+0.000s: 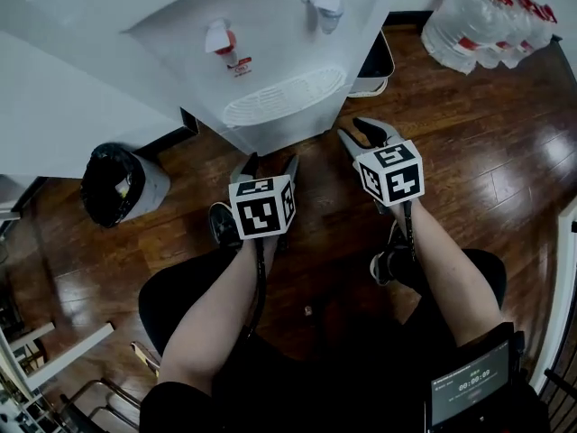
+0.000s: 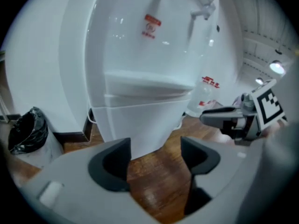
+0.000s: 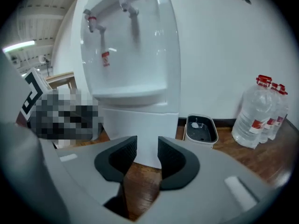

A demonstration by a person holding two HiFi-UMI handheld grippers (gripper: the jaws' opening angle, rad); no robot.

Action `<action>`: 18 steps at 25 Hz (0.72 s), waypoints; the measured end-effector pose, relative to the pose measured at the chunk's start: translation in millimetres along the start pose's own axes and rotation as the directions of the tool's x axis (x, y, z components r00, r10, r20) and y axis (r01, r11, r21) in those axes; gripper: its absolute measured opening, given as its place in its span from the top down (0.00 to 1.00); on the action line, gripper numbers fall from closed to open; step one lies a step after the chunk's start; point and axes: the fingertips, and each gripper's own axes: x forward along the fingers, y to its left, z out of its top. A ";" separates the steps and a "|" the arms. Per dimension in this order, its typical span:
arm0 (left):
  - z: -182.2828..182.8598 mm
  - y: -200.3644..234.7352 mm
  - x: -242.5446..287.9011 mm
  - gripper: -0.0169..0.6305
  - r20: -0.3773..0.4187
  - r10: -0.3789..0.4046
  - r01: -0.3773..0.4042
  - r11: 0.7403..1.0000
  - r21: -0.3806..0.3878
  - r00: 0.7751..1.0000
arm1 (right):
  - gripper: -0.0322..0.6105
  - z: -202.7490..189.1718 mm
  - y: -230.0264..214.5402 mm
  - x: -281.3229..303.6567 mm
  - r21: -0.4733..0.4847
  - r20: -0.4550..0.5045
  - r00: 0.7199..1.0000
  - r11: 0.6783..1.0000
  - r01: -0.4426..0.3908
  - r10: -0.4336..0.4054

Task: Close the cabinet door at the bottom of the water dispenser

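The white water dispenser [image 1: 270, 70] stands ahead of me on the wood floor. Its lower cabinet front [image 2: 140, 125] [image 3: 140, 129] looks flat and flush, with no gap showing. My left gripper [image 1: 269, 165] [image 2: 154, 148] hovers just short of the dispenser's base, its jaws wide apart with nothing between them. My right gripper [image 1: 361, 133] [image 3: 147, 148] is held a little higher to the right. Its jaws stand close together with a narrow empty gap. Neither gripper touches the dispenser. The right gripper's marker cube [image 2: 267, 104] shows in the left gripper view.
A bin with a black bag [image 1: 113, 183] [image 2: 28, 132] sits left of the dispenser. A small white bin [image 1: 374, 61] [image 3: 202, 129] and several large water bottles [image 1: 487, 21] [image 3: 261, 111] stand to its right by the wall. The person's shoes [image 1: 221, 224] are below the grippers.
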 end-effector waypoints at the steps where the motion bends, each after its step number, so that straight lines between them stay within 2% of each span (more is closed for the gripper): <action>1: 3.4 -13.6 -9.2 0.43 0.022 -0.034 0.033 0.999 0.004 0.999 | 0.73 6.2 8.1 -11.3 0.005 0.027 1.000 1.000 -0.005 0.004; 5: 22.0 -50.6 -51.8 0.44 0.122 -0.137 0.134 0.990 0.037 0.983 | 0.75 30.1 39.1 -56.7 0.038 0.128 0.992 0.999 -0.023 0.018; 10: 36.2 -67.6 -117.3 0.46 0.273 -0.186 0.159 0.980 0.118 0.944 | 0.75 57.4 72.1 -116.6 0.047 0.273 0.962 0.999 0.010 -0.022; 15: 57.2 -90.9 -156.4 0.47 0.426 -0.202 0.117 0.969 0.218 0.882 | 0.77 92.5 82.1 -161.6 0.001 0.395 0.918 0.999 0.040 -0.037; 18: 65.3 -110.1 -172.7 0.48 0.489 -0.259 0.157 0.958 0.241 0.833 | 0.78 98.8 91.8 -178.1 -0.040 0.445 0.894 0.997 0.065 -0.040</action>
